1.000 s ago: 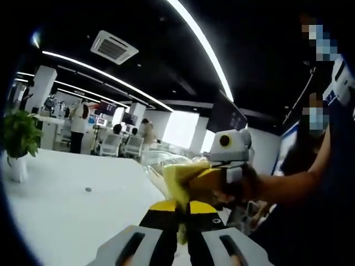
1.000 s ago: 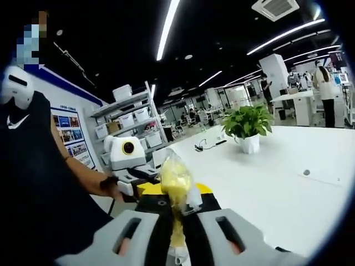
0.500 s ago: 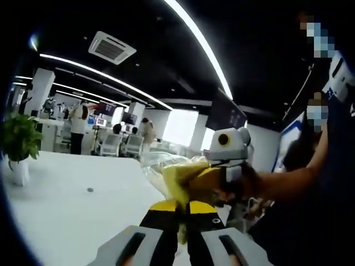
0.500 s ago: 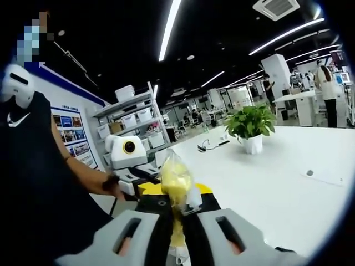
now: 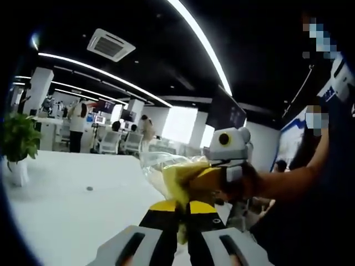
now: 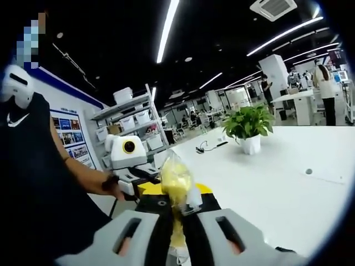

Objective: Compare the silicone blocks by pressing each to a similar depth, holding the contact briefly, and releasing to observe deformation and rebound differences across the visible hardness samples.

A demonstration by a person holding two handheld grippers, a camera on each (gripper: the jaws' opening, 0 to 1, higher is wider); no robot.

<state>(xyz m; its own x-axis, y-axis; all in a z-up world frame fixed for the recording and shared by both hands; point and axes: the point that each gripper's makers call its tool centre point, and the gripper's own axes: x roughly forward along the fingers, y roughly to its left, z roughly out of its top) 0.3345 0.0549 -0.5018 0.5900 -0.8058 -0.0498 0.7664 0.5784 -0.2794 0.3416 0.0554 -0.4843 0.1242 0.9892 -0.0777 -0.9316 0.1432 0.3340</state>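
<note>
- Left gripper view: a potted plant (image 5: 19,141) stands at the far left on a white table (image 5: 66,205), with a small dark dot (image 5: 89,188) on the tabletop further right.
- At the bottom centre, the left gripper (image 5: 182,213) has its jaws pressed together on a clear plastic bag (image 5: 166,169) holding something yellow, probably a silicone block, though the wrapping blurs its shape.
- The bag is held up off the table between the two tools.
- On the right, the other gripper reaches in and meets the bag's far end, held by a person's hand (image 5: 247,183).
- Right gripper view: the person's dark shirt (image 6: 39,183) sits at the left, and the left gripper comes in just beside it.
- The right gripper (image 6: 176,213) pinches the same bag (image 6: 176,185), its jaws closed on the crumpled yellow end.
- Shelves (image 6: 130,124) with white boxes stand behind.
- Further right, the potted plant (image 6: 248,124) sits on the table (image 6: 277,183).
</note>
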